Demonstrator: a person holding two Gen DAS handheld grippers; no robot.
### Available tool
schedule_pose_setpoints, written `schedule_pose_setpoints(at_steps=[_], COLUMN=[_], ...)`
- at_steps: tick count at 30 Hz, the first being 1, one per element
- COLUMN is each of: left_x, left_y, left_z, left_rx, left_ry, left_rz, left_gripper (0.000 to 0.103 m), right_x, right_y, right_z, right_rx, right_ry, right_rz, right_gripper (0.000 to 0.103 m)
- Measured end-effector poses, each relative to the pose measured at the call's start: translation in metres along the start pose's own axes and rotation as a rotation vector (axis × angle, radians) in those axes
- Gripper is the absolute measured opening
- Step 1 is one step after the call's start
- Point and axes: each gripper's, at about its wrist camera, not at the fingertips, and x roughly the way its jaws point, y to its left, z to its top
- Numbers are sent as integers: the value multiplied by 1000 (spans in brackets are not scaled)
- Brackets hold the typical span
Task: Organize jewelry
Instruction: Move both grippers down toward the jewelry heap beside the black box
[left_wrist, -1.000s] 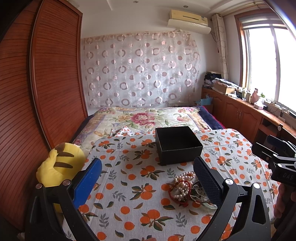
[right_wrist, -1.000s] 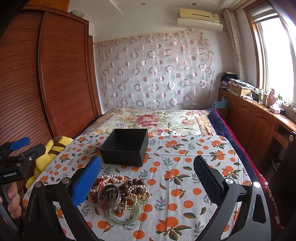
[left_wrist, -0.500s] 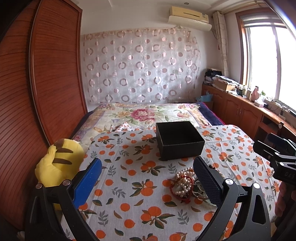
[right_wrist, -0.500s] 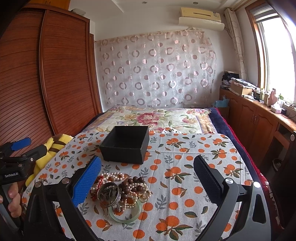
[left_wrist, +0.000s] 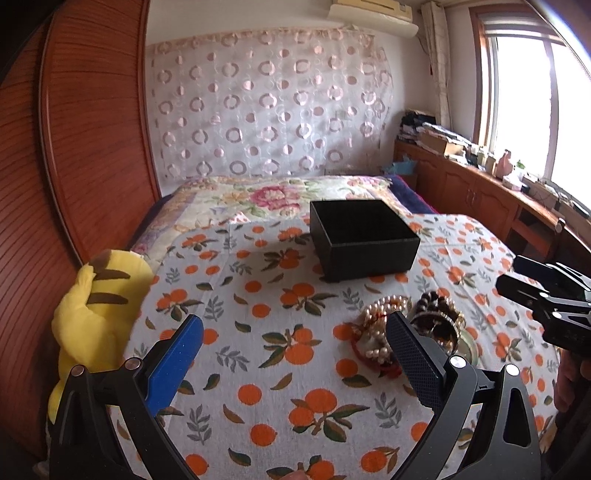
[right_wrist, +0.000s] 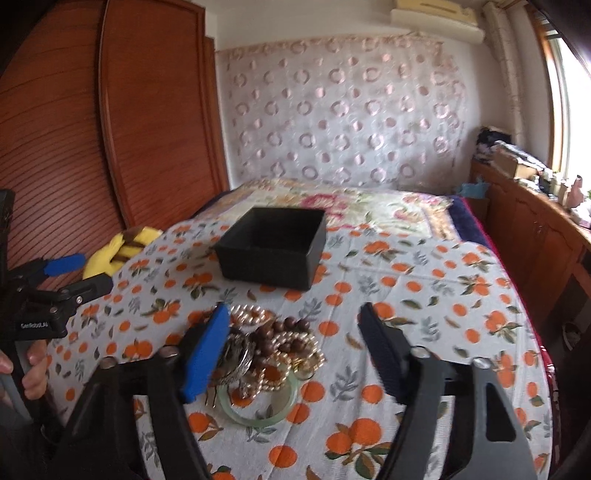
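Orange-print bedspread (right_wrist: 424, 295), black box (right_wrist: 271, 254) behind jewelry heap (right_wrist: 273, 350), right tongs (right_wrist: 295, 350) closing.

A white cloth printed with oranges and green leaves (left_wrist: 280, 332) covers the near surface; on it stands an open, square black box (left_wrist: 364, 238), empty as far as its inside shows; nearer lies a tangled heap of pearl and dark wooden bead bracelets (left_wrist: 406, 332), partly hidden behind the dark right finger of the left gripper (left_wrist: 293, 354); that gripper's jaws stand wide apart over bare cloth, its other finger blue; a yellow plush toy with brown stripes (left_wrist: 92, 306) sits at the cloth's left edge; the black right gripper (left_wrist: 546, 291) enters from the right edge, above the person's hand.
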Motion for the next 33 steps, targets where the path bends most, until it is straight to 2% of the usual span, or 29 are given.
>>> schedule_pose_setpoints(at_steps=[6,10,16,19,23,25,27,31,33], left_x=[10,16,23,26,29,31,35,40,43], left_y=[3,4,3,3,3,3,2,-6,-10], left_z=[-6,-11,-16,-17,-19,-20,-21,-23,-23], left_rx=[0,4,6,4,1,0,0,5,9], left_ry=[32,54,74,82,91,96,106,127,135], left_rz=[-27,-46,-81,-95,-96,-105,-118,-163,-188], left_gripper=[95,95,95,95,95,95,95,95,87], right_x=[28,44,56,60,66,67,65,55,49], right_y=[15,23,31,36,34,34,32,26,21], right_z=[-7,-14,-16,-17,-18,-17,-17,-16,-15], right_rx=[-53,-69,-109,-141,-154,-154,-151,-132,-116], right_ry=[90,147,184,207,222,220,211,184,166], right_rz=[67,109,103,100,87,92,91,105,104], right_gripper=[38,25,23,17,17,15,9,8,8])
